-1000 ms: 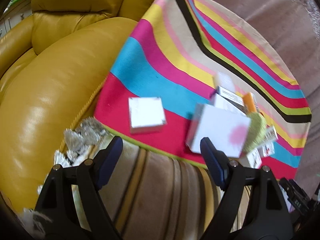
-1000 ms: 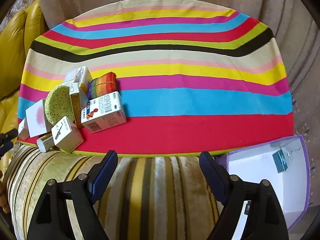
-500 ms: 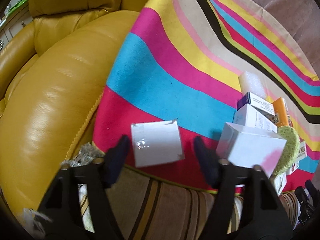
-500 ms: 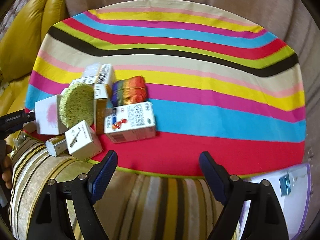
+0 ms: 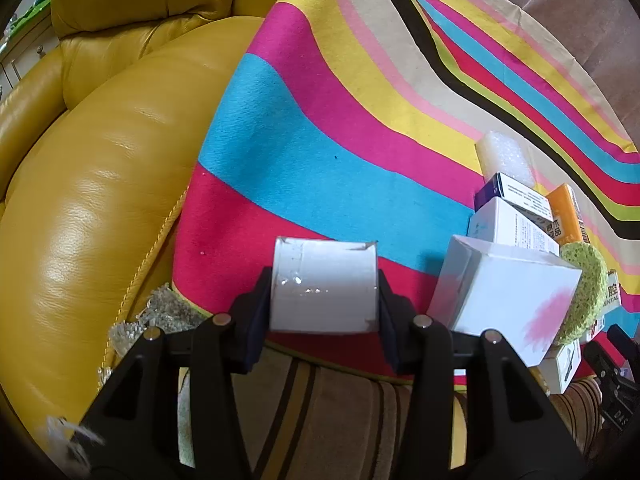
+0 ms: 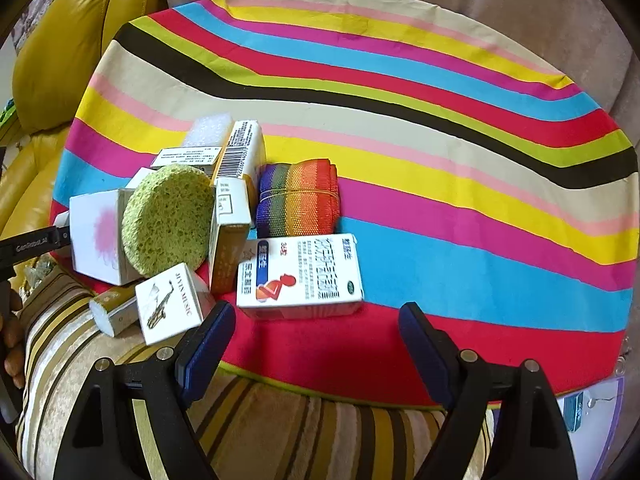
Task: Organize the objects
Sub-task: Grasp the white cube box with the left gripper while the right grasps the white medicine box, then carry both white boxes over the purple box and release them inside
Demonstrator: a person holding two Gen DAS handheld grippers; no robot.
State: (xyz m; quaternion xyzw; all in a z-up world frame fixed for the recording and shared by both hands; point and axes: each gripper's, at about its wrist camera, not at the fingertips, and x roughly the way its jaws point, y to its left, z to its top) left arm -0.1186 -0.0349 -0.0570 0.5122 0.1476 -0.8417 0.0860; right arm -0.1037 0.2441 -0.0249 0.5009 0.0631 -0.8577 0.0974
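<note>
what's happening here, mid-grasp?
A person is tidying small items on a striped cloth. The left tongs have just been closing and now clamp a small white box near the cloth's edge. The right tongs are open and empty, near the red-and-white medicine box beside the pile.

Both wrist cams steep down, close; share sponge (image 5: 584, 292) pile (opposite sides).
</note>
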